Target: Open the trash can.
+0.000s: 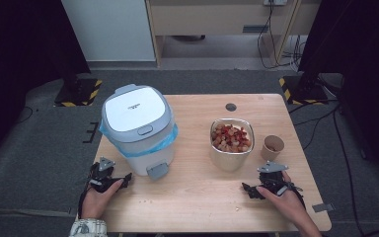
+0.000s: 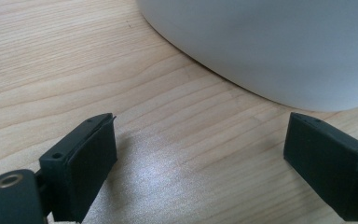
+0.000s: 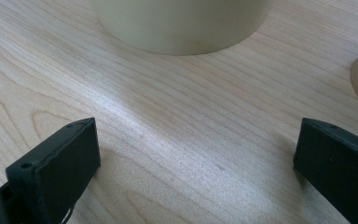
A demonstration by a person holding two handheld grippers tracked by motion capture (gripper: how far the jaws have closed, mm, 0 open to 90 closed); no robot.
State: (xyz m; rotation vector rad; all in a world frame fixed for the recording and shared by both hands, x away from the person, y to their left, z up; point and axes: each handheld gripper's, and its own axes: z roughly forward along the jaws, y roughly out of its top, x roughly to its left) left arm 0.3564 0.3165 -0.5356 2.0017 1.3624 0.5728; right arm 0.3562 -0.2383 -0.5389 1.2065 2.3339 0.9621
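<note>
High view: left gripper (image 1: 109, 178) at 7 o'clock beside bin (image 1: 137, 128), right gripper (image 1: 266, 184) at 5 below bowl (image 1: 231, 143); both gape, nothing held.

A pale wooden table (image 1: 192, 197) stands on grey carpet (image 1: 39, 148). Near its far edge there is a small dark round hole (image 1: 231, 106), a few crumbs (image 1: 237, 209) lie towards the near edge, and a strip of grey tape (image 1: 322, 207) sticks out at the near right corner. Beyond the table, two yellow-and-black striped stand feet (image 1: 79, 93) (image 1: 298, 90) sit well apart on the carpet. Behind them are a white panel (image 1: 108, 29), a light wooden cabinet (image 1: 217, 19) and loose black cables (image 1: 276, 49).
</note>
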